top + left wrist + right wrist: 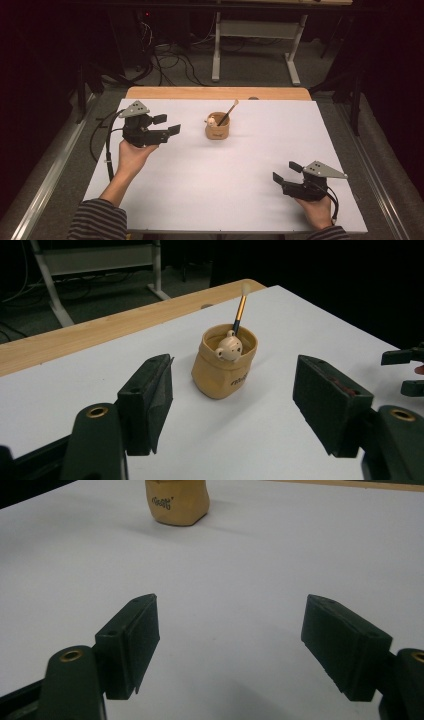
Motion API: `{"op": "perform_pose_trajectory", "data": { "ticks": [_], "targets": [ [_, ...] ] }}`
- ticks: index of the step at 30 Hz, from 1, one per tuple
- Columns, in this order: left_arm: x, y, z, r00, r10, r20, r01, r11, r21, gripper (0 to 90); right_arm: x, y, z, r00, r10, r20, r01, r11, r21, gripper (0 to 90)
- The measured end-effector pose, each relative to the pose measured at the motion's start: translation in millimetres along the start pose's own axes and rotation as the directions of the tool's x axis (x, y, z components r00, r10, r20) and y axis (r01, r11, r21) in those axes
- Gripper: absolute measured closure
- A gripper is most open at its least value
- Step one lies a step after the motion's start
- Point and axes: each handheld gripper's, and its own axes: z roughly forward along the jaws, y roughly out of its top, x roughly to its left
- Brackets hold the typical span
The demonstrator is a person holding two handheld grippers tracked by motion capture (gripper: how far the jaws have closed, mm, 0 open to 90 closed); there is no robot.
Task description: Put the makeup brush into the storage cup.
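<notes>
Item: tan cup [224, 369] with brush [240, 310], dead ahead of my wide-open left gripper [232, 407] — I'd advance squarely, straddling it; right gripper [230, 647] likewise open, empty — cup well ahead.

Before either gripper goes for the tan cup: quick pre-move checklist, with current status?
1. Left gripper open, nothing held: ok.
2. Right gripper open, nothing held: ok.
3. Tan cup upright on the white table: ok.
4. Brush leaning in the cup, tip sticking out above the rim; mind it on approach: ok.
5. Bare table between left gripper and cup: ok.
6. Whether the bear figure is fixed to the cup: cannot tell.
</notes>
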Motion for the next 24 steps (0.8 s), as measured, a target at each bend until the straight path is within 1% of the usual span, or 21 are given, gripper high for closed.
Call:
{"op": "perform_pose_trajectory", "data": {
  "ticks": [6,20,23,24],
  "targets": [
    [1.4,-3.9,-4.0,1.0,-0.009,-0.004,0.009,0.9999,-0.007,32.9,0.4,0.1,0.0,1.0,0.002,0.001,-0.001,1.0,-0.002,24.8],
    [-0.9,-12.7,-11.9,1.0,-0.006,-0.008,0.006,0.9999,-0.009,32.9,0.5,0.1,0.0,1.0,0.001,0.001,-0.001,1.0,0.0,24.9],
    [0.1,-15.0,-14.2,0.9996,-0.025,0.009,0.025,0.9995,-0.019,32.9,0.4,0.0,0.0,1.0,0.001,0.001,-0.001,1.0,0.0,24.9],
    [0.1,-15.5,-15.1,0.9997,-0.024,0.006,0.024,0.9995,-0.018,32.9,0.4,0.0,0.0,1.0,0.001,0.001,-0.001,1.0,0.0,24.9]
  ]
}}
